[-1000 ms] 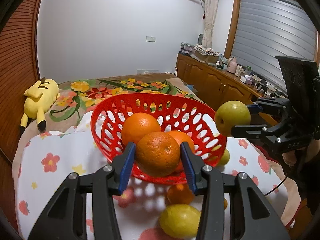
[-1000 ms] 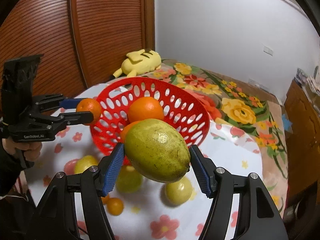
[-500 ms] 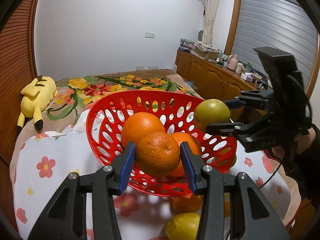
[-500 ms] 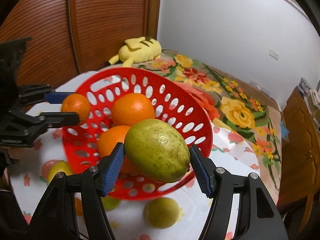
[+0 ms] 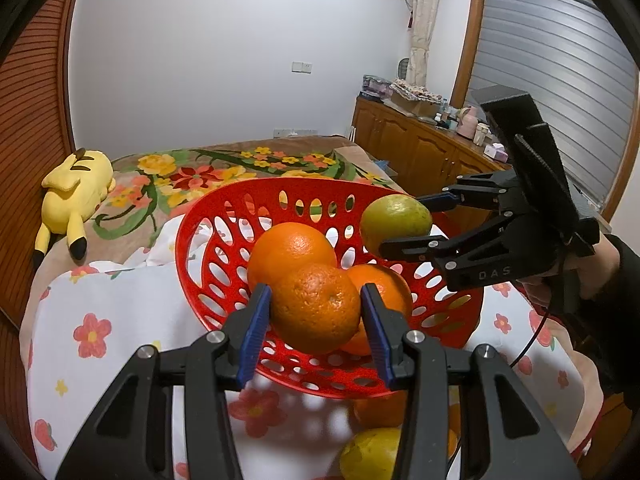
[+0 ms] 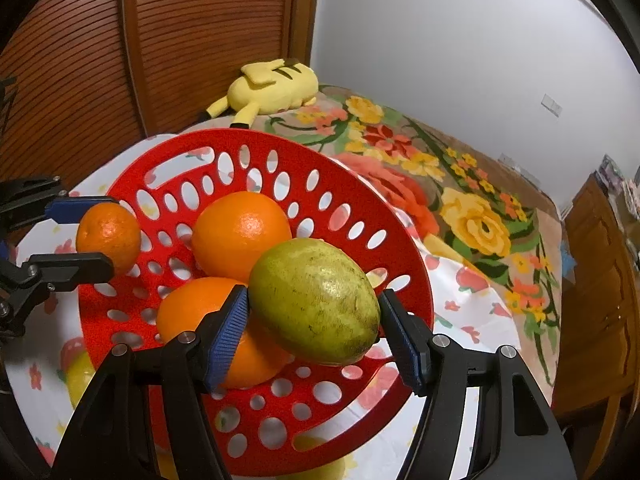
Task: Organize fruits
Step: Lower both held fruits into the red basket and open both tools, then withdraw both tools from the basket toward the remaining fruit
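My left gripper [image 5: 316,314] clamps small orange [image 5: 316,307] over near rim of red basket [image 5: 224,216]. My right gripper [image 6: 314,326] grips green-yellow fruit [image 6: 314,307] above basket's right side. Two oranges [image 6: 241,234] fill basket middle; far wall side free. Loose fruit [image 5: 370,454] on floral cloth [image 5: 100,320] below rim.

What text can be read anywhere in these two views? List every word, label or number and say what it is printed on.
"DAS": raised letters on the black body of the right gripper, seen from the left wrist view; possibly only part of a longer marking.
Items on the wooden sideboard: any labels are too small and blurred to read.
Red basket, the fruit and the yellow plush toy: no lettering visible.
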